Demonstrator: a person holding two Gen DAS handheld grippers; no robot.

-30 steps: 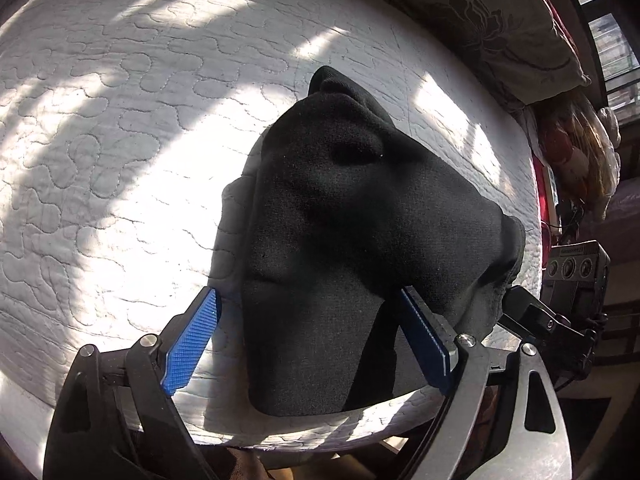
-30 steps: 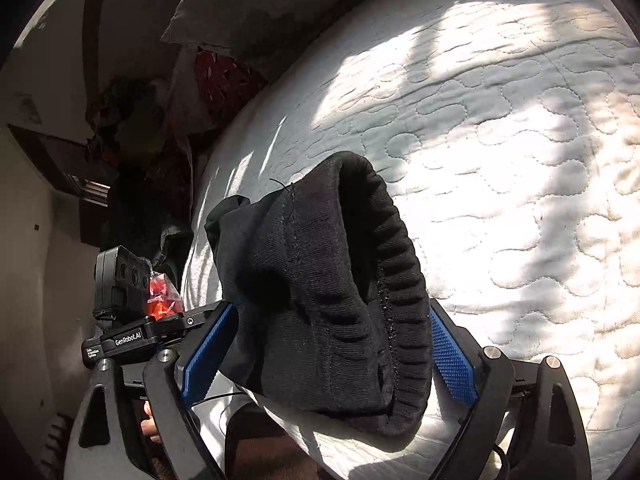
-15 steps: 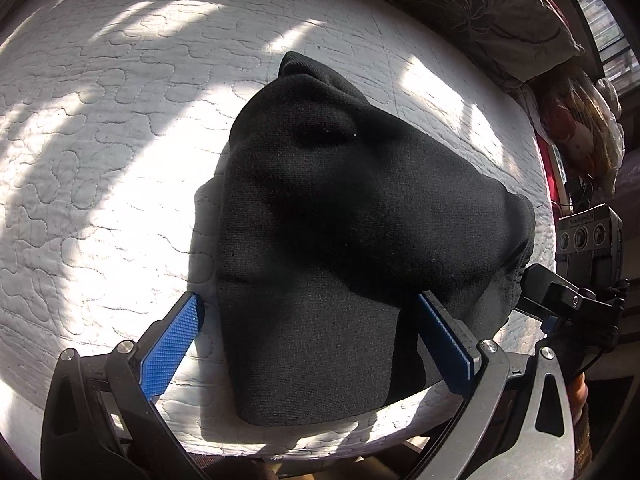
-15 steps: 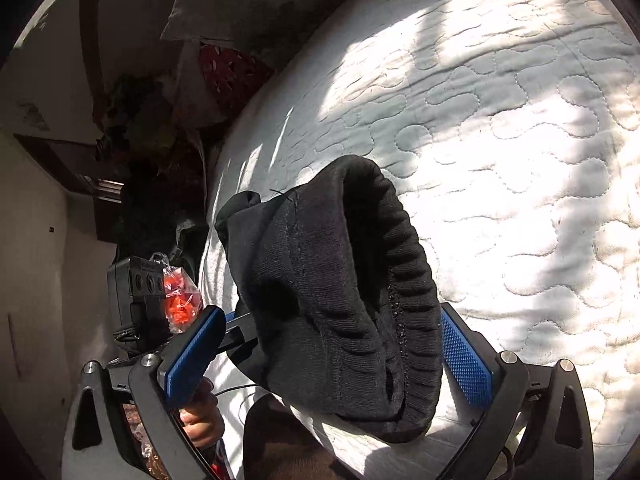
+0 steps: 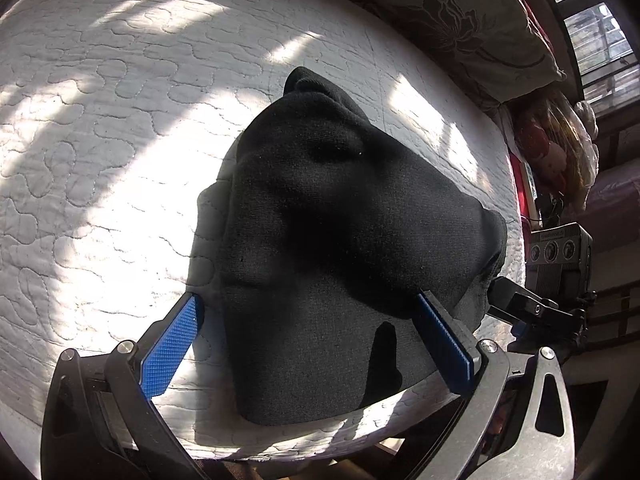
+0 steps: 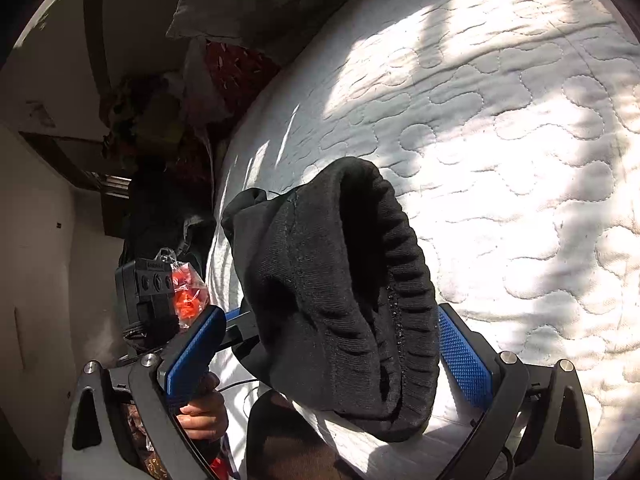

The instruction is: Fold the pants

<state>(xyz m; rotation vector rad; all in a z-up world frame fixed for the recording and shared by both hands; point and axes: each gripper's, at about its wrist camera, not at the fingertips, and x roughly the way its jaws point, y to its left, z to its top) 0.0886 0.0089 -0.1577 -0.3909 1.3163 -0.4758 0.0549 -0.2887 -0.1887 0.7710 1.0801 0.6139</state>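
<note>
The black knit pants (image 5: pixel 320 248) lie bunched in a thick folded heap on the white quilted bed near its front edge. In the right wrist view the ribbed waistband end (image 6: pixel 360 292) faces me. My left gripper (image 5: pixel 308 344) is open, its blue fingers (image 5: pixel 172 348) standing on either side of the heap's near end without pinching it. My right gripper (image 6: pixel 328 348) is open too, with the waistband end between its spread blue pads (image 6: pixel 464 356). The other gripper shows at the edge of each view (image 5: pixel 560 272).
The white quilted mattress (image 5: pixel 100 120) stretches away beyond the pants. A patterned pillow (image 5: pixel 460 28) lies at the head of the bed. Clutter and bags (image 5: pixel 560 152) stand beside the bed. A hand (image 6: pixel 204 412) holds the left gripper's handle.
Both grippers have shifted slightly around the heap and stay open. The pants heap has barely moved on the bed.
</note>
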